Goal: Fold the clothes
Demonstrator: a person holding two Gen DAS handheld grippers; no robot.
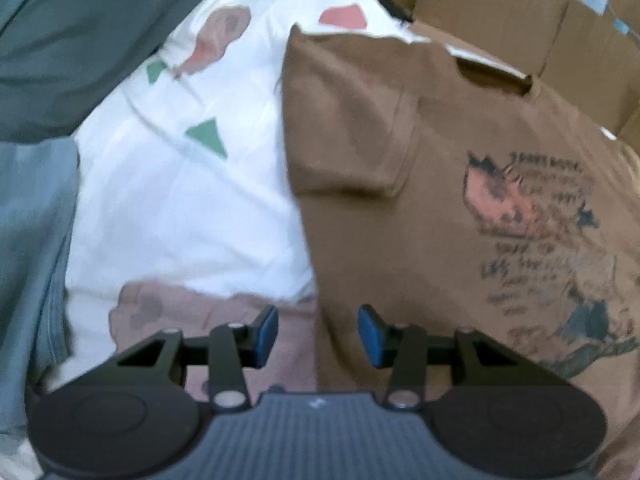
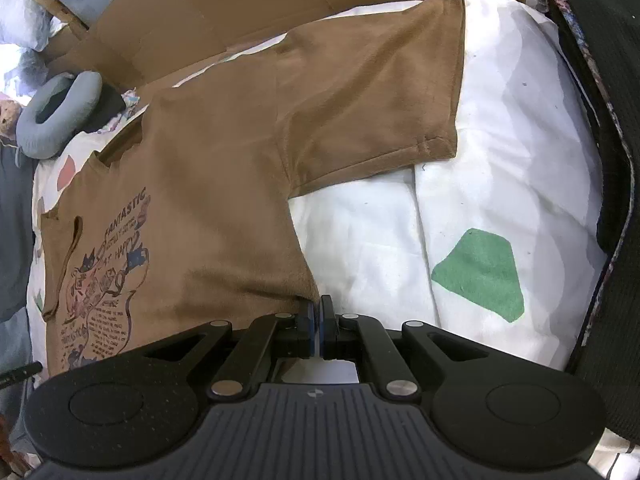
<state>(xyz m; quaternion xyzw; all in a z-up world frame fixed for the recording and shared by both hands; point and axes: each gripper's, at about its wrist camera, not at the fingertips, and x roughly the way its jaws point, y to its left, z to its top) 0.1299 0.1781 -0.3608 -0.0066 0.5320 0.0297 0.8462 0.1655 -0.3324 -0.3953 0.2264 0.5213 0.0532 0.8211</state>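
A brown T-shirt (image 2: pixel 208 168) with a cartoon print (image 2: pixel 104 280) lies spread face up on a white bedsheet (image 2: pixel 500 152) that has coloured patches. One short sleeve (image 2: pixel 384 92) stretches out flat toward the right. My right gripper (image 2: pixel 316 322) is shut, and the shirt's side edge below that sleeve runs right into its fingertips, so it seems pinched there. In the blurred left wrist view the brown T-shirt (image 1: pixel 420 200) fills the right half, its other sleeve folded over the body. My left gripper (image 1: pixel 318 336) is open and straddles the shirt's side edge, holding nothing.
Cardboard boxes (image 2: pixel 224 4) stand behind the bed. A grey neck pillow (image 2: pixel 56 112) rests at the back left. Grey-blue fabric (image 1: pixel 48 80) borders the sheet on the left. A dark padded object (image 2: pixel 616 160) rises along the right side.
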